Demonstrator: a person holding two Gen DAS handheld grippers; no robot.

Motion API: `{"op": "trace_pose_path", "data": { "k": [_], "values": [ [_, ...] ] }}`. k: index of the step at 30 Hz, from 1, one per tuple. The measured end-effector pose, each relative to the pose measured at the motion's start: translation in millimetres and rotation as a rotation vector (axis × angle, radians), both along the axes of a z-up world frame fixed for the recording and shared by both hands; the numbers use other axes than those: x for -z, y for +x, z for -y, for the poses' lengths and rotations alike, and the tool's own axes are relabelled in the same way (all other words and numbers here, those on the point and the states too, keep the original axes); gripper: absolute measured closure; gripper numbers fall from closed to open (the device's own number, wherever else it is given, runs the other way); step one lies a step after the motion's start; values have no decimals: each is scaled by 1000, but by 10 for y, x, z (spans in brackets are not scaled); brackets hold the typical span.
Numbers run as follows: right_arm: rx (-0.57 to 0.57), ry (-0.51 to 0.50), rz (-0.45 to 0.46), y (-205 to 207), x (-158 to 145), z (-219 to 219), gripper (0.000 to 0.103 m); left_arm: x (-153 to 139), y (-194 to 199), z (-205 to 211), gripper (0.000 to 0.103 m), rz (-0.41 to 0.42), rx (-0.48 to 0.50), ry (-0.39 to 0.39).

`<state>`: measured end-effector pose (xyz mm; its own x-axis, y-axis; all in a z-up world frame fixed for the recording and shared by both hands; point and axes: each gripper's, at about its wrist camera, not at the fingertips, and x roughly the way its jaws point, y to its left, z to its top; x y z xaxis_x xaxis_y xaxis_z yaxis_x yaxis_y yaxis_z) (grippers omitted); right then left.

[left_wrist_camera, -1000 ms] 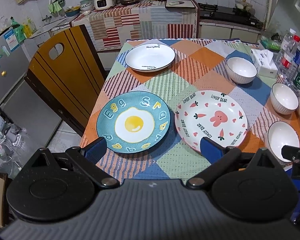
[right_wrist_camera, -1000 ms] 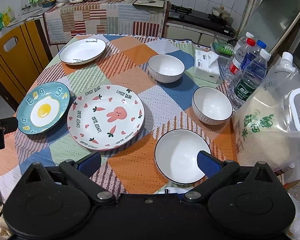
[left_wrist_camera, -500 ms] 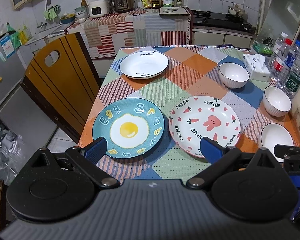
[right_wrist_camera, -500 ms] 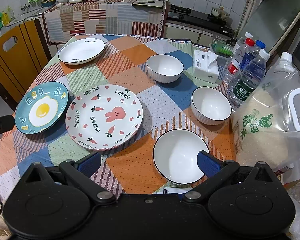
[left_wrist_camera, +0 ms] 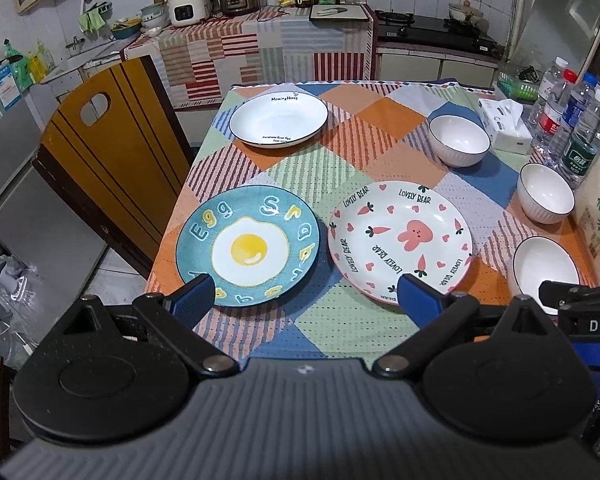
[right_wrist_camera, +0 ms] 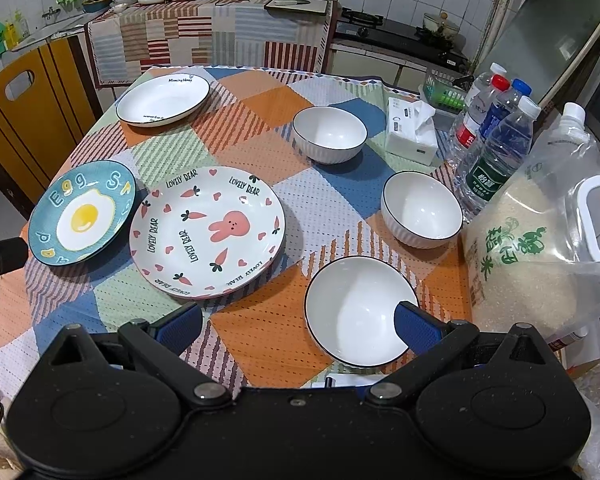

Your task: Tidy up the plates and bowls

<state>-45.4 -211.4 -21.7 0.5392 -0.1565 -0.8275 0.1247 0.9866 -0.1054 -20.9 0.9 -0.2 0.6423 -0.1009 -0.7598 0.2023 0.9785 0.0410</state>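
Note:
Three plates lie on the patchwork table: a blue egg plate point(left_wrist_camera: 248, 250) point(right_wrist_camera: 82, 212) at the near left, a white rabbit plate point(left_wrist_camera: 400, 240) point(right_wrist_camera: 208, 232) beside it, and a plain white plate point(left_wrist_camera: 279, 119) point(right_wrist_camera: 163, 100) at the far left. Three white bowls stand along the right: near point(right_wrist_camera: 356, 310) point(left_wrist_camera: 546, 266), middle point(right_wrist_camera: 420, 210) point(left_wrist_camera: 545, 193), far point(right_wrist_camera: 329, 133) point(left_wrist_camera: 459, 140). My left gripper point(left_wrist_camera: 300, 300) is open and empty above the near edge, in front of the two patterned plates. My right gripper point(right_wrist_camera: 296, 326) is open and empty, its right finger over the near bowl.
A large rice bag point(right_wrist_camera: 540, 248) stands at the table's right edge. Water bottles point(right_wrist_camera: 496, 148) and a tissue pack point(right_wrist_camera: 410, 132) are behind it. A wooden chair point(left_wrist_camera: 112, 168) stands at the table's left side. A kitchen counter point(left_wrist_camera: 260, 40) runs along the back.
The left gripper has pulled back and risen a little, so the plates look farther off. The right gripper has shifted slightly. No object moved.

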Motion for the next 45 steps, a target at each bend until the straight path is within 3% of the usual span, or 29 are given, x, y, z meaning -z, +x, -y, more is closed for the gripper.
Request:
{"op": "trace_pose_path", "data": {
  "k": [18, 24, 28, 31, 35, 42, 45],
  "values": [
    [-29, 2, -3, 36, 45, 13, 0, 52, 56, 12, 5, -18, -3, -20],
    [-254, 53, 228, 226, -110, 196, 0, 153, 309, 9, 5, 32, -10, -52],
    [-402, 90, 324, 571, 57, 471, 0, 463, 580, 58, 5, -39, -4, -123],
    [-383, 225, 216, 994, 338, 712, 2, 760, 733, 165, 5, -91, -1, -140],
    [-362, 435, 65, 1423, 773, 910, 16, 1151, 914, 232, 8, -211, -29, -188],
    [-345, 419, -95, 1605, 1365, 840, 29, 1531, 995, 334, 16, -278, -41, -208],
    [-351, 403, -138, 1641, 1494, 801, 41, 1656, 1044, 362, 30, -309, -47, -220]
  ]
}}
